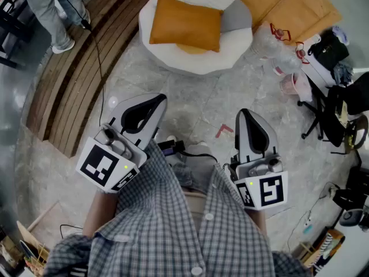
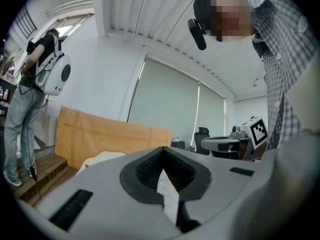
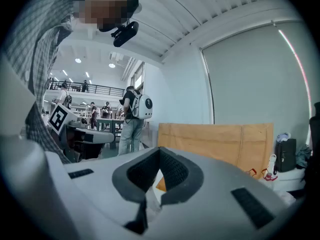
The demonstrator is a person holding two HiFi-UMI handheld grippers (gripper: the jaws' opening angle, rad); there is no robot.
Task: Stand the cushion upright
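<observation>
An orange cushion [image 1: 185, 23] lies flat on a round white seat [image 1: 230, 53] at the top of the head view. Through the right gripper's jaws a sliver of the orange cushion [image 3: 161, 184] shows. My left gripper [image 1: 157, 100] is held close to my body, well short of the seat, shut with nothing in it. My right gripper [image 1: 244, 113] is level beside it, also shut and empty. In the left gripper view the jaws [image 2: 162, 151] meet, and the white seat [image 2: 102, 159] shows beyond them to the left. In the right gripper view the jaws [image 3: 160, 151] meet as well.
A grey pad [image 1: 236, 16] rests on the seat beside the cushion. A wooden slatted step [image 1: 75, 79] curves along the left, where a person [image 1: 52, 10] stands. Wooden panels [image 1: 288, 4] lie behind the seat. Bottles [image 1: 277, 39] and an office chair [image 1: 328, 114] crowd the right.
</observation>
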